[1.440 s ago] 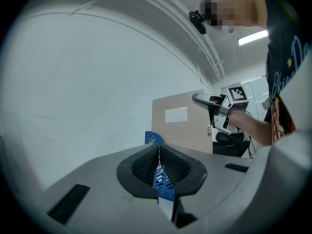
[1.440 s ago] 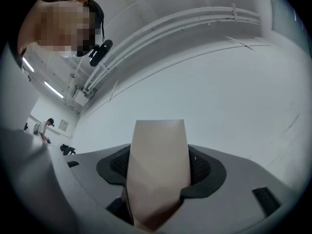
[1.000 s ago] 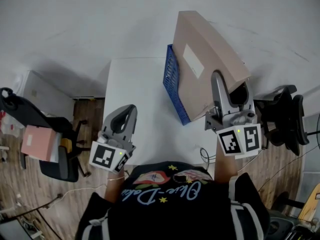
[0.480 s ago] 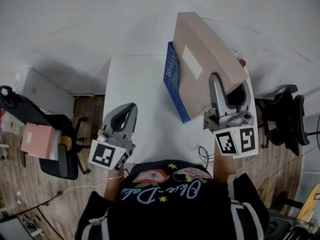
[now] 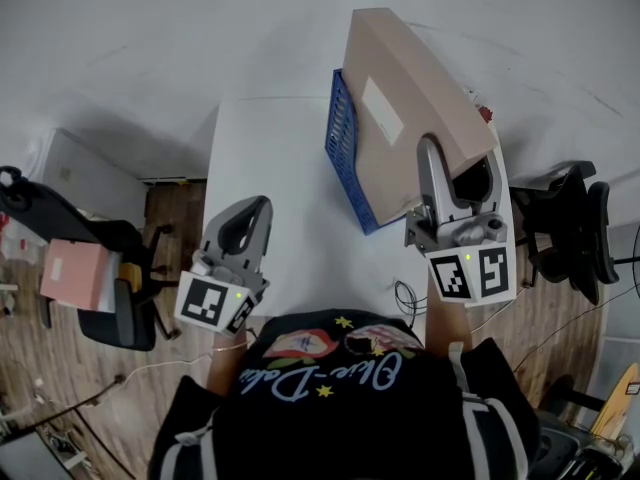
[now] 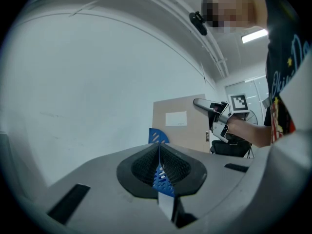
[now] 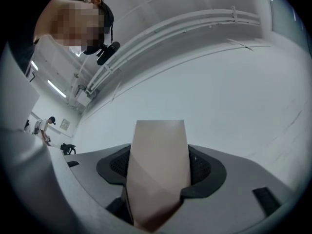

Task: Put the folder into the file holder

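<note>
pinching folder point(image 5: 404, 88) inside right gripper point(image 5: 458, 165)

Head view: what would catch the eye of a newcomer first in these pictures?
The large brown folder comes first, rising tilted from the blue file holder at the far right of the white table. The right gripper is shut on the folder's near edge, while the left gripper hangs shut and empty over the table's near left corner.

Beneath me, a white counter point(image 5: 268, 183) meets a pale wall point(image 5: 150, 38); wood floor point(image 5: 45, 368), black office chairs point(image 5: 572, 236) on both sides.
</note>
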The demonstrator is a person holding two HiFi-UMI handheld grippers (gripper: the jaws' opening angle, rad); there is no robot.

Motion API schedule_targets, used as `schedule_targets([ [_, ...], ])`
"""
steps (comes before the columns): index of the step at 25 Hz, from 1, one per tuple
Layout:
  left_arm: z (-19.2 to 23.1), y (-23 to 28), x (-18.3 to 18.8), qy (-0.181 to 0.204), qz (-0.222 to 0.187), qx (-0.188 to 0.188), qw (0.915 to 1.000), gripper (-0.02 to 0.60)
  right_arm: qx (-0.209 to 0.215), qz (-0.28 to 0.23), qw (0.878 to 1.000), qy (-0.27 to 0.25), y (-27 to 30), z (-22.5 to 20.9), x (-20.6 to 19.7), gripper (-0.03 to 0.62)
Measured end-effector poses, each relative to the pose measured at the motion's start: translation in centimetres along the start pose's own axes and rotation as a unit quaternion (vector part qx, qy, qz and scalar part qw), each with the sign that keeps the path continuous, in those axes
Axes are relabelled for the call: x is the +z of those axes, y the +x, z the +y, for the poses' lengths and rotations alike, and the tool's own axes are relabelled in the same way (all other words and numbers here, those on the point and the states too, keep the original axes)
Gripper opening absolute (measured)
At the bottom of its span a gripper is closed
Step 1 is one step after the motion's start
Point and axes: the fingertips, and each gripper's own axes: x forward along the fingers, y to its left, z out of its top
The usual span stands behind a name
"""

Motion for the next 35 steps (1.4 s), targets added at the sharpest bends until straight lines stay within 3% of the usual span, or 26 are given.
schedule_targets([
  [9, -0.1, 0.2, 0.2, 0.003, -0.001, -0.004, 1.0000, 0.005, 0.000, -0.008, 1.000, 0.009, -0.3, -0.7, 0.0, 0.273],
  [19, 0.0, -0.1, -0.1, 0.003, 0.008, 0.000, 1.0000, 0.005, 0.006, 0.017, 1.000, 0.008, -0.6, -0.4, -2.1, 0.273],
  [35, -0.9, 0.5, 0.0, 0.010, 0.004, -0.015, 0.9998, 0.005, 0.012, 0.093, 0.996, -0.005, -1.9, 0.0, -6.3, 0.273],
])
